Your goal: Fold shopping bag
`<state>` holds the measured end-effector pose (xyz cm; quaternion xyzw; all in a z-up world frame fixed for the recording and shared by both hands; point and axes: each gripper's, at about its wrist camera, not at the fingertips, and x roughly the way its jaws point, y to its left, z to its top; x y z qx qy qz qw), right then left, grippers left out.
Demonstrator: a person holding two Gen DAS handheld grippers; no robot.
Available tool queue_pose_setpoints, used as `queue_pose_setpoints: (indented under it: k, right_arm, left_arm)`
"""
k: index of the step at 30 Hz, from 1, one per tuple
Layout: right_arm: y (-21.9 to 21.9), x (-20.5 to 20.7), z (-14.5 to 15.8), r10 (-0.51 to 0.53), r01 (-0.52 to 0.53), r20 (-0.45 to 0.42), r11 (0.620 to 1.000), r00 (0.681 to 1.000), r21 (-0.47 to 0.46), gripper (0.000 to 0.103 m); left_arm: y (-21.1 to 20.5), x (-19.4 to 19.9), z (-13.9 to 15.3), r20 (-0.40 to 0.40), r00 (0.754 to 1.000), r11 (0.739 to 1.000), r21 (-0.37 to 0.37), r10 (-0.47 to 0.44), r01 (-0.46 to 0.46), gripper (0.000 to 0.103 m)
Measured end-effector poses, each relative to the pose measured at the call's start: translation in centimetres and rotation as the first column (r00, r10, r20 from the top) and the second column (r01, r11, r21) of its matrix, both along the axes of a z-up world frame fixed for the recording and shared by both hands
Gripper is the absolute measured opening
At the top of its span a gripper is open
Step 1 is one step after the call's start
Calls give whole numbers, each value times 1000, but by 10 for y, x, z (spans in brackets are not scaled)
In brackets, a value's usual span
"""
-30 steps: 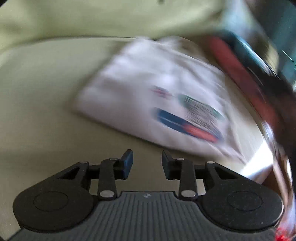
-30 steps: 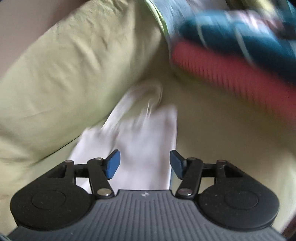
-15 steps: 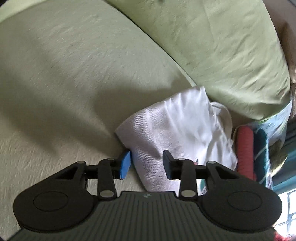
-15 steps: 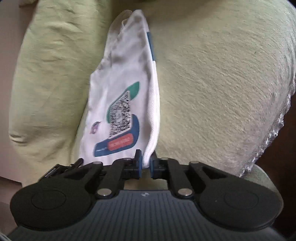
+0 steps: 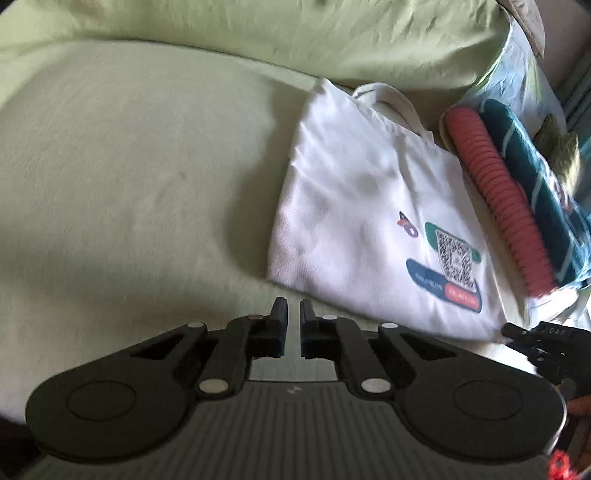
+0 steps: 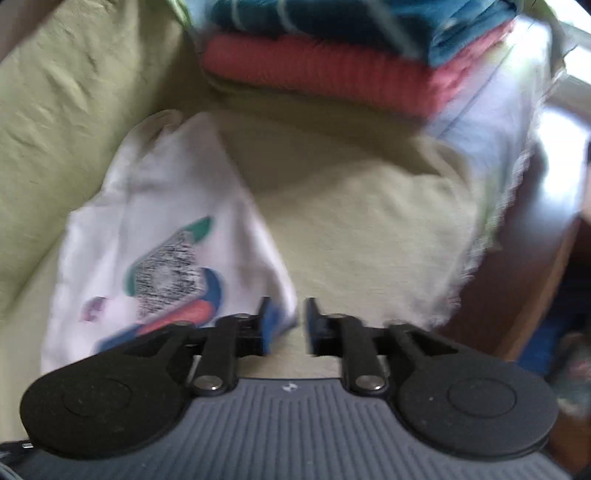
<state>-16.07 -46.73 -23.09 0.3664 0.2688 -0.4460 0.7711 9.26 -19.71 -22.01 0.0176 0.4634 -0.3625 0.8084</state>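
Note:
The white cloth shopping bag [image 5: 373, 221] lies flat on the green sofa seat, its printed QR logo facing up and its handles [image 5: 391, 99] toward the back cushion. My left gripper [image 5: 290, 312] hovers just off the bag's near left corner, its fingers almost together with nothing between them. In the blurred right wrist view the bag [image 6: 155, 236] lies ahead to the left. My right gripper [image 6: 288, 317] is slightly open at the bag's near right corner, and the cloth sits just past the left fingertip [image 6: 267, 314].
A stack of folded clothes, red [image 5: 498, 192] under teal [image 5: 535, 192], sits right beside the bag. The green back cushion [image 5: 258, 33] runs behind it. The seat's fringed edge [image 6: 476, 251] drops off to the right, beside a wooden surface [image 6: 517, 295].
The right gripper, shut on the bag's edge half a second ago, has let go and the bag lies flat. The left gripper's fingers have closed and pulled back off the bag's corner.

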Motion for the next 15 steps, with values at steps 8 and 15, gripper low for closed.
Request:
queue_pose_setpoints:
  k: [8, 15]
  right_arm:
    - [36, 60, 36, 374, -364, -28, 879, 927, -308, 7]
    - [-9, 146, -3, 577, -589, -120, 784, 808, -197, 1]
  left_arm:
    - [-87, 4, 31, 186, 950, 968, 14, -251, 252, 6]
    - [-163, 24, -20, 111, 927, 933, 48, -359, 356, 1]
